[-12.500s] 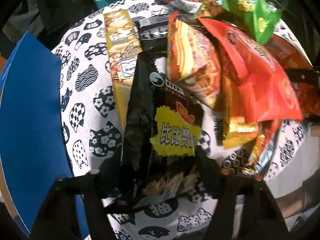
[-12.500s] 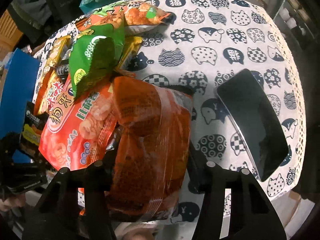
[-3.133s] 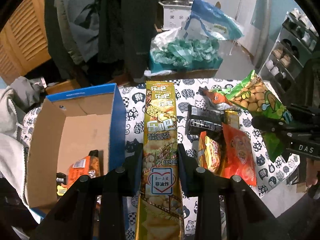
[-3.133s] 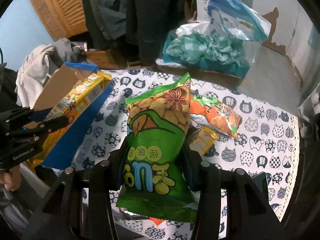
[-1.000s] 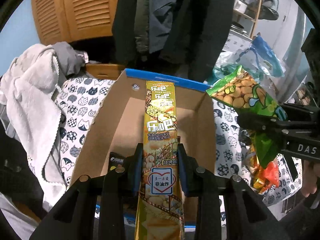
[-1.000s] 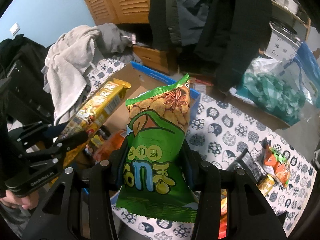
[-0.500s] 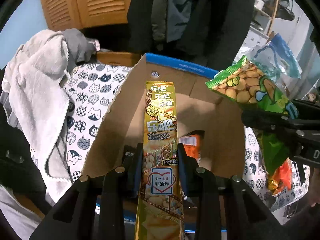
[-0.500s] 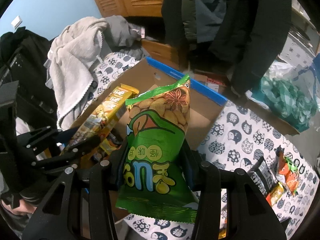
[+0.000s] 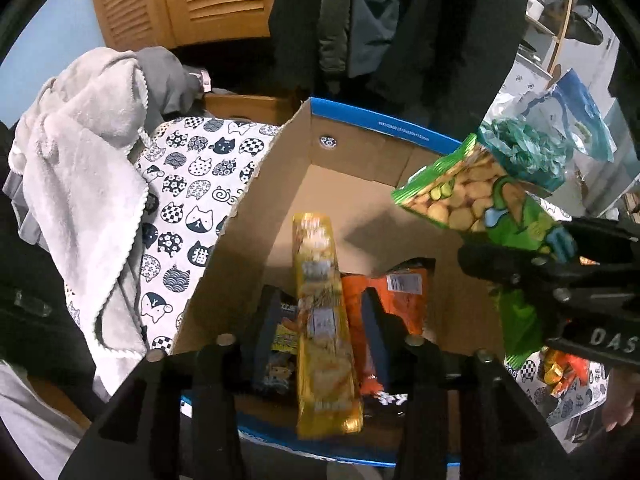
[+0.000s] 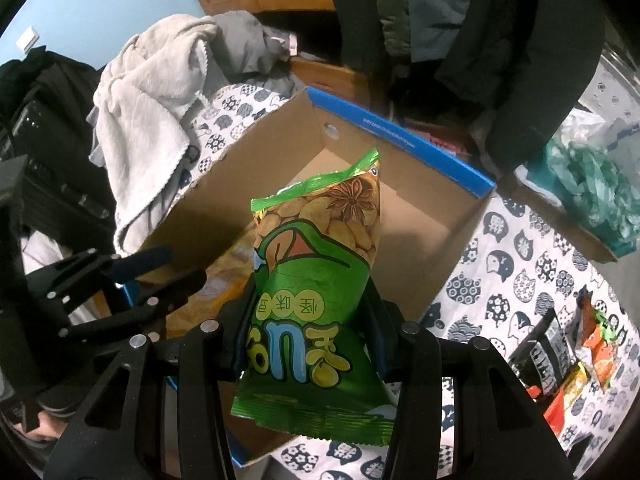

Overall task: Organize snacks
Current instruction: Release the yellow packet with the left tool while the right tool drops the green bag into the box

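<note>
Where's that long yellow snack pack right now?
In the left wrist view, the long yellow pack lies blurred in the cardboard box between the opening left gripper jaws, beside an orange bag.

Both views are dim indoor shots with strong fisheye bending: straight lines such as the cardboard box [image 9: 384,168] rim curve, and a black vignette rings each frame. Light falls from above, brightest on the grey towel [image 9: 80,168] and the cat-print tablecloth [image 9: 192,200], while the hanging coats [image 10: 500,40] stay nearly black. In the left wrist view the yellow snack pack [image 9: 322,320] is smeared by motion blur, its print unreadable, and a soft shadow lies on the box floor beside it. The green peanut bag [image 10: 316,300] is sharp, with mild foil glare. Colours look noisy and slightly washed.
</note>
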The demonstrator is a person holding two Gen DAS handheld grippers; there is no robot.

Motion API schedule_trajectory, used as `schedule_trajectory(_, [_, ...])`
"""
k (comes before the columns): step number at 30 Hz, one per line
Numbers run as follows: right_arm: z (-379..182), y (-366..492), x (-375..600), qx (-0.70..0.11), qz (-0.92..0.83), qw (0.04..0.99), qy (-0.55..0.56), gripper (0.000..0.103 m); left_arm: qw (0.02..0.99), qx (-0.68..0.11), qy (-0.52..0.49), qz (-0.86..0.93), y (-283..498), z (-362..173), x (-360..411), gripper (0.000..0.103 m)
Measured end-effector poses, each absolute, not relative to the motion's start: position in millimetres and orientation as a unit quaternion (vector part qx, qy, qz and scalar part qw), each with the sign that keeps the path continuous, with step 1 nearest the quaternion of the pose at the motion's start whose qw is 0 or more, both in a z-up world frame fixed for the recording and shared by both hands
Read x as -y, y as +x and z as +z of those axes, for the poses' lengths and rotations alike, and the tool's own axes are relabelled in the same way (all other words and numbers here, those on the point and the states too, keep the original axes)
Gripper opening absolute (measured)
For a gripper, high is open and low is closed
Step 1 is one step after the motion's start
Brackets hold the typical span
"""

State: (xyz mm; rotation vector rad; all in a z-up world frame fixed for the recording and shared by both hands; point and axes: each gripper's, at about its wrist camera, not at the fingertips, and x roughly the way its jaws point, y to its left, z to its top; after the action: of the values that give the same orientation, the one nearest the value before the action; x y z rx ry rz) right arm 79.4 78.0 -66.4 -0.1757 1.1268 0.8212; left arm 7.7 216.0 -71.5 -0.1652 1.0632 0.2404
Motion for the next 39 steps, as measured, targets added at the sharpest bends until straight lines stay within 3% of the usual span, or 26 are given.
schedule_trajectory(11, [-70, 80, -81, -0.524, 0.387, 0.755, -0.07, 0.052, 0.854, -0.504, -0.076, 0.106, 6, -66, -212, 0.05])
schedule_trajectory(13, [-67, 80, -79, -0.52, 0.385, 0.76, -0.066, 0.068, 0.855, -0.503, -0.076, 0.102, 7, -64, -209, 0.05])
schedule_trajectory(15, [-63, 80, -74, -0.512, 0.382, 0.767, -0.062, 0.073, 0.856, -0.502, -0.077, 0.099, 7, -62, -207, 0.052])
schedule_trajectory(27, [-51, 84, -19, -0.506, 0.334, 0.794, -0.047, 0.079, 0.858, -0.506, -0.053, 0.067, 13, -58, -176, 0.055])
schedule_trajectory(30, [-49, 83, -5, -0.505, 0.326, 0.798, -0.045, 0.079, 0.86, -0.505, -0.05, 0.057, 15, -56, -166, 0.062])
schedule_trajectory(39, [-45, 77, 41, -0.503, 0.303, 0.809, -0.037, 0.079, 0.86, -0.509, -0.038, 0.033, 22, -55, -134, 0.069])
